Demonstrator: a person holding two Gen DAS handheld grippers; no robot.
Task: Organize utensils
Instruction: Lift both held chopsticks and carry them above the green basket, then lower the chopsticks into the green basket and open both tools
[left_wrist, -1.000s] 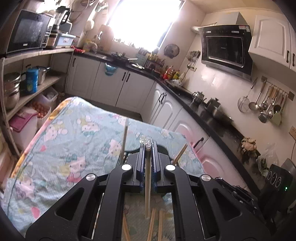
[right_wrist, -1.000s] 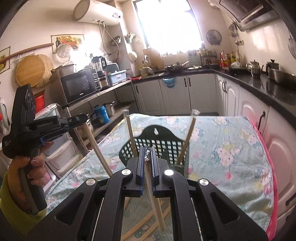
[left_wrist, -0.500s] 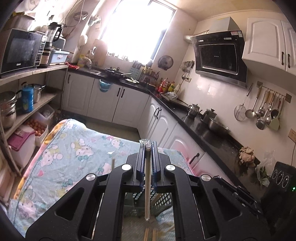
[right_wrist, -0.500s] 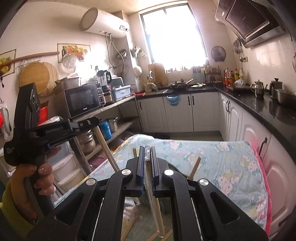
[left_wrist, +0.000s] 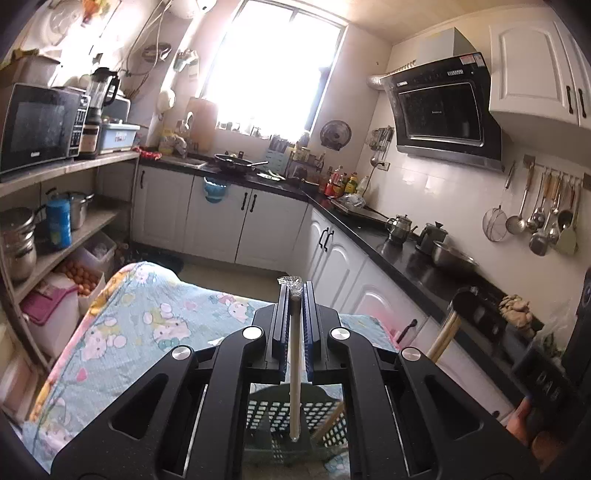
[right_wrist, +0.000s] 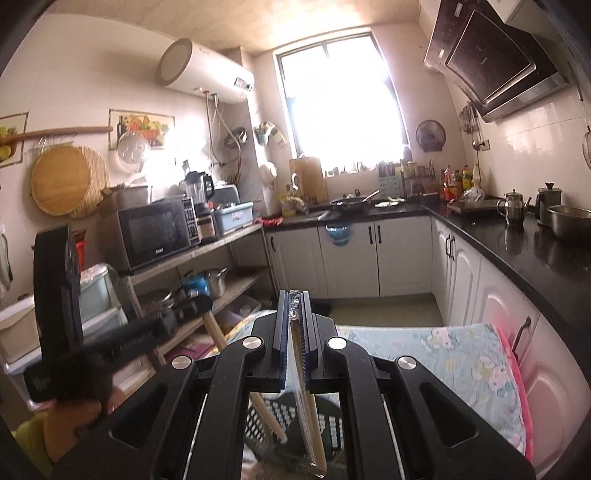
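In the left wrist view my left gripper (left_wrist: 295, 291) is shut on a pale wooden chopstick (left_wrist: 294, 369) in clear wrap, which hangs down over a dark slotted basket (left_wrist: 273, 413). In the right wrist view my right gripper (right_wrist: 294, 300) is shut on wrapped wooden chopsticks (right_wrist: 304, 398), slanting down above the same basket (right_wrist: 332, 421). The left gripper (right_wrist: 199, 306) also shows there, blurred, at the left with its chopstick (right_wrist: 221, 338) and a hand in a yellow sleeve. Another chopstick (left_wrist: 330, 417) leans in the basket.
The basket stands on a table under a light blue cartoon-print cloth (left_wrist: 140, 332). A shelf rack with a microwave (left_wrist: 37, 125) and pots lines the left. White cabinets and a black counter (right_wrist: 535, 258) with kettles run along the right.
Both grippers have risen with their chopsticks still held. The table and basket have dropped low in both views, and the chopstick ends now hang higher above the basket.
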